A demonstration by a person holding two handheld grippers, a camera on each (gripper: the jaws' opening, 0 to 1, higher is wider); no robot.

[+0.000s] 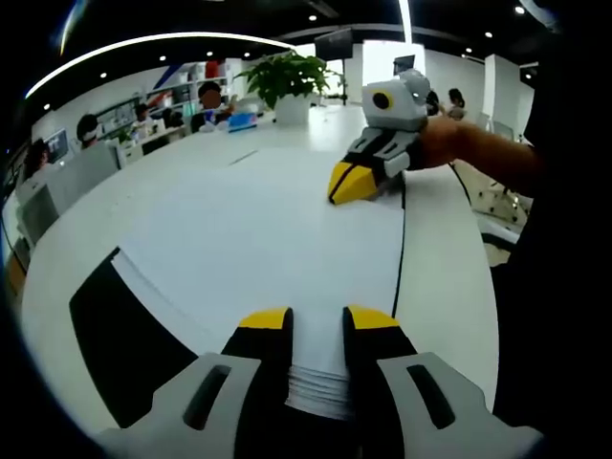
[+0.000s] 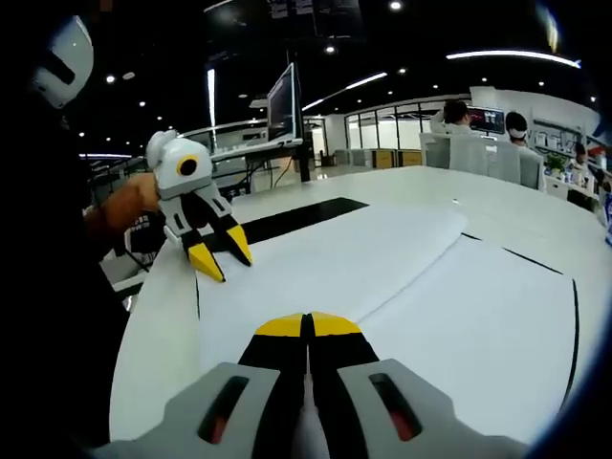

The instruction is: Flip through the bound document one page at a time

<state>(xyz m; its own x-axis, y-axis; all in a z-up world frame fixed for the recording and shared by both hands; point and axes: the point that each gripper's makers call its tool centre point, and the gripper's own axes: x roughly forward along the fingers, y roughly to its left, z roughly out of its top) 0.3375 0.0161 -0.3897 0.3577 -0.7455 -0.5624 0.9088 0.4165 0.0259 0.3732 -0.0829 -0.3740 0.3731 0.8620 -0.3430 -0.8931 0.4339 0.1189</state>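
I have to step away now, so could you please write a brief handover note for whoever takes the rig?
Left gripper: open, jaws either side of the page stack's edge at the bound document.
Right gripper: shut at the opposite edge, apparently on a page; the grip itself is hidden.
The document lies open on the white table, one page arched up.
Left: carry this page over, then continue page by page.
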